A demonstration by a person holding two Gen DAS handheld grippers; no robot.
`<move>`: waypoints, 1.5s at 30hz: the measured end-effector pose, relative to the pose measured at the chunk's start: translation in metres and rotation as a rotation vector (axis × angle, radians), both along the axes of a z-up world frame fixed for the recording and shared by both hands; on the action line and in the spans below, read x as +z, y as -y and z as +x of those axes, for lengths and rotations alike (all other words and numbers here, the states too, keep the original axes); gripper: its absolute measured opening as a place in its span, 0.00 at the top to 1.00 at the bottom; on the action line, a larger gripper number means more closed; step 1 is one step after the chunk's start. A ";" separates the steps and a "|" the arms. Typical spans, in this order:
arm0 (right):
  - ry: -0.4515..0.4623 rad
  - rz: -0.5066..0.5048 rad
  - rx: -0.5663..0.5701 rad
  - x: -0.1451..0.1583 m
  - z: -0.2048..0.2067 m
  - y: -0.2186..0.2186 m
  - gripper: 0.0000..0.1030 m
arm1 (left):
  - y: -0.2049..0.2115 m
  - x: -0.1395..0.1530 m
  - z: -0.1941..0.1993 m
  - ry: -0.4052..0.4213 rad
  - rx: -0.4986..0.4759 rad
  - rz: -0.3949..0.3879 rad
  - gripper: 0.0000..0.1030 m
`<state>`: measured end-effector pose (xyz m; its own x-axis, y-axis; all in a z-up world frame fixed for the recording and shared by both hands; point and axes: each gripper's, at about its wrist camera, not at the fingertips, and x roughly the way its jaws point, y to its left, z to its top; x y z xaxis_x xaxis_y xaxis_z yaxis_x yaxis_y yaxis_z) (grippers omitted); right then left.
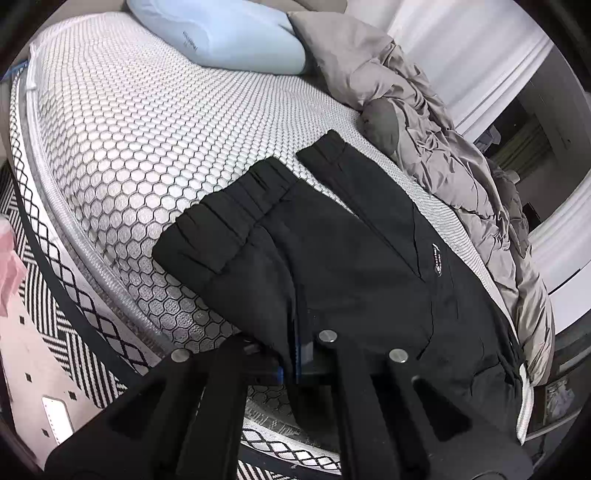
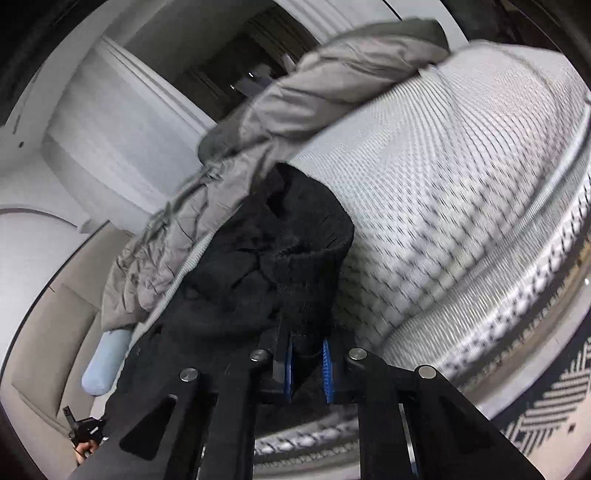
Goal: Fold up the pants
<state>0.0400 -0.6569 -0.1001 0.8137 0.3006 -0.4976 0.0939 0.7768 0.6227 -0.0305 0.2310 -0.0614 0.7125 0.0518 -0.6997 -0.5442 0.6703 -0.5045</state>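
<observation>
Black pants (image 1: pixel 332 236) lie on the white honeycomb mattress (image 1: pixel 147 147), the gathered waistband toward the middle of the bed and a small white logo by a pocket. My left gripper (image 1: pixel 295 354) is shut on the pants' near edge, its blue pads pinching the fabric. In the right wrist view the pants (image 2: pixel 258 266) bunch up along the bed, with a ribbed cuff (image 2: pixel 314 258) standing just ahead. My right gripper (image 2: pixel 308 365) is shut on that cuff end, dark cloth packed between its blue pads (image 2: pixel 327 365).
A crumpled grey duvet (image 1: pixel 443 147) runs along the bed's far side, beside the pants. A pale blue pillow (image 1: pixel 229 33) lies at the head. A black-and-white patterned rug (image 1: pixel 55 295) covers the floor by the bed edge. White walls and a dark doorway (image 1: pixel 517 136) stand behind.
</observation>
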 end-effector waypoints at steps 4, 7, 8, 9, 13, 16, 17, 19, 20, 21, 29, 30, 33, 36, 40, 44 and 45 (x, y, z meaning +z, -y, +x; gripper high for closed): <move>0.027 0.001 -0.008 0.010 0.003 -0.009 0.90 | -0.001 0.019 -0.005 0.054 -0.002 0.011 1.00; 0.102 0.004 -0.027 0.043 0.001 -0.011 0.90 | -0.006 0.042 0.003 0.090 -0.018 0.011 1.00; 0.125 -0.012 -0.031 0.056 0.005 -0.014 0.90 | -0.007 0.053 0.011 0.104 -0.024 0.020 1.00; 0.141 -0.024 -0.036 0.065 0.006 -0.016 0.90 | -0.009 0.065 0.022 0.111 -0.031 0.035 1.00; 0.209 -0.075 -0.072 0.118 0.046 -0.026 0.90 | -0.018 0.107 0.084 0.112 -0.037 0.090 0.99; 0.212 -0.107 -0.089 0.147 0.101 -0.039 0.90 | -0.028 0.129 0.158 0.080 -0.039 0.113 0.99; 0.203 -0.119 -0.095 0.154 0.124 -0.042 0.90 | -0.033 0.131 0.188 0.057 -0.045 0.104 0.98; 0.169 -0.154 -0.124 0.163 0.173 -0.053 0.85 | -0.046 0.128 0.253 -0.003 -0.052 0.082 0.96; 0.118 -0.190 -0.137 0.167 0.214 -0.063 0.77 | -0.052 0.123 0.278 -0.040 -0.049 0.082 0.86; 0.089 -0.200 -0.151 0.169 0.235 -0.067 0.53 | -0.059 0.116 0.303 -0.091 -0.052 0.076 0.78; 0.080 -0.337 -0.184 0.160 0.259 -0.102 0.18 | -0.063 0.109 0.301 -0.117 -0.011 0.211 0.29; 0.089 -0.344 -0.169 0.157 0.253 -0.107 0.18 | -0.064 0.112 0.296 -0.119 -0.017 0.224 0.29; 0.112 -0.306 -0.143 0.145 0.221 -0.118 0.16 | -0.058 0.109 0.264 -0.102 0.003 0.206 0.29; 0.115 -0.258 -0.103 0.135 0.199 -0.135 0.14 | -0.042 0.094 0.215 -0.052 -0.041 0.141 0.29; 0.099 -0.230 -0.042 0.126 0.178 -0.156 0.13 | -0.019 0.073 0.198 -0.043 -0.057 0.128 0.29; 0.094 -0.156 -0.011 0.109 0.161 -0.166 0.13 | -0.017 0.043 0.210 -0.050 -0.087 -0.009 0.49; 0.090 -0.144 -0.005 0.106 0.160 -0.168 0.13 | -0.020 0.034 0.219 -0.054 -0.094 -0.041 0.52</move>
